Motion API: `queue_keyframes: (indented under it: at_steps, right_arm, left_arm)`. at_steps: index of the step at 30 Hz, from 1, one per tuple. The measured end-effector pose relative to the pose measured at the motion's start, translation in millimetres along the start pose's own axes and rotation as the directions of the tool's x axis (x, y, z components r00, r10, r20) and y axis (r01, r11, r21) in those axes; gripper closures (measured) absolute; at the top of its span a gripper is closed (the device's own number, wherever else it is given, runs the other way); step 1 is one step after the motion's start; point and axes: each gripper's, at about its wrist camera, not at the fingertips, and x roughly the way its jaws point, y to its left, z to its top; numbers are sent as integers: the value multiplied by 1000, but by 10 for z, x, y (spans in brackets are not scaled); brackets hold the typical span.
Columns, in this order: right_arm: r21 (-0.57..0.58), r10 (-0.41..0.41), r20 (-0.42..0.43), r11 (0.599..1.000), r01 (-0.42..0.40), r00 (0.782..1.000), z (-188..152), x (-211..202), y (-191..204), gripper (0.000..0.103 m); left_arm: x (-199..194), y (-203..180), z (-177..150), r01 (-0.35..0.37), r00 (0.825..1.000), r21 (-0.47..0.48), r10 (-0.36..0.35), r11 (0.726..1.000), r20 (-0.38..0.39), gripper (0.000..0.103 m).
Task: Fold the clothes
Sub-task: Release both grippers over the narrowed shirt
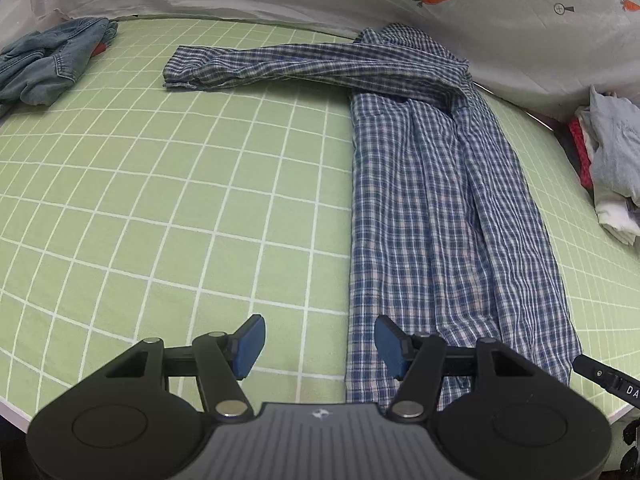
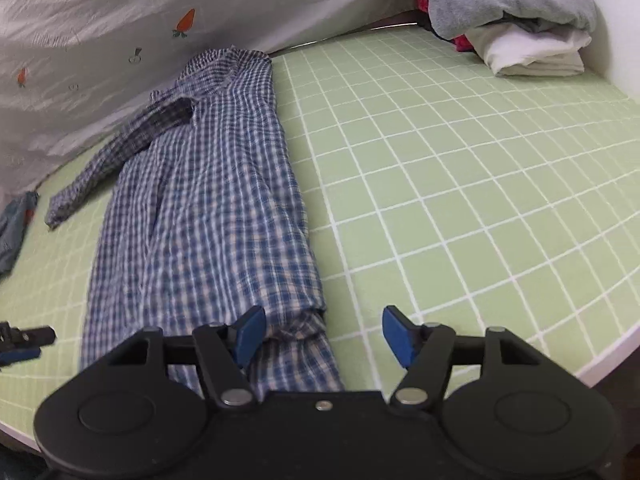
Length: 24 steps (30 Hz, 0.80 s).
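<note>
A blue and white checked shirt (image 1: 432, 200) (image 2: 208, 200) lies lengthwise on the green gridded cloth (image 1: 160, 200) (image 2: 460, 200), folded narrow. One sleeve (image 1: 260, 64) (image 2: 100, 172) stretches out to the left near the collar. My left gripper (image 1: 320, 344) hovers open over the hem's left corner, with the shirt's edge by its right pad (image 1: 390, 346). My right gripper (image 2: 324, 336) is open over the hem's right corner. Bunched fabric lies between its pads, close to the left pad (image 2: 250, 334), and neither pad presses on it.
A crumpled denim garment (image 1: 44, 64) (image 2: 12, 232) lies at the far left. A pile of grey, white and red clothes (image 1: 608, 160) (image 2: 512, 12) sits at the far right. A white sheet with carrot prints (image 1: 400, 0) (image 2: 120, 40) rises behind. The table's front edge is just below the grippers.
</note>
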Motion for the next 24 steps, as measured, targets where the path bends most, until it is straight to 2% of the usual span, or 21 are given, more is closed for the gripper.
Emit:
queue_keyframes:
  at_steps: [2, 14, 19, 21, 24]
  right_arm:
    - [-39, -30, -7, 999, 30, 1000, -46, -1, -8, 35]
    - [-141, -53, -56, 989, 45, 997, -174, 90, 23, 34]
    - [-204, -41, 20, 978, 44, 999, -98, 54, 163, 34]
    - [-237, -39, 49, 970, 50, 998, -73, 40, 214, 36]
    - [-266, -18, 62, 963, 34, 998, -56, 27, 248, 55]
  left_arm:
    - [11, -54, -36, -1, 1000, 15, 1, 1000, -11, 42]
    - [13, -261, -146, -15, 999, 72, 18, 997, -36, 42]
    - [-28, -271, -171, -31, 999, 72, 34, 997, -38, 41]
    - [-51, -258, -176, -41, 998, 67, 43, 997, -36, 41]
    - [-83, -217, -176, -56, 998, 49, 58, 997, -30, 41]
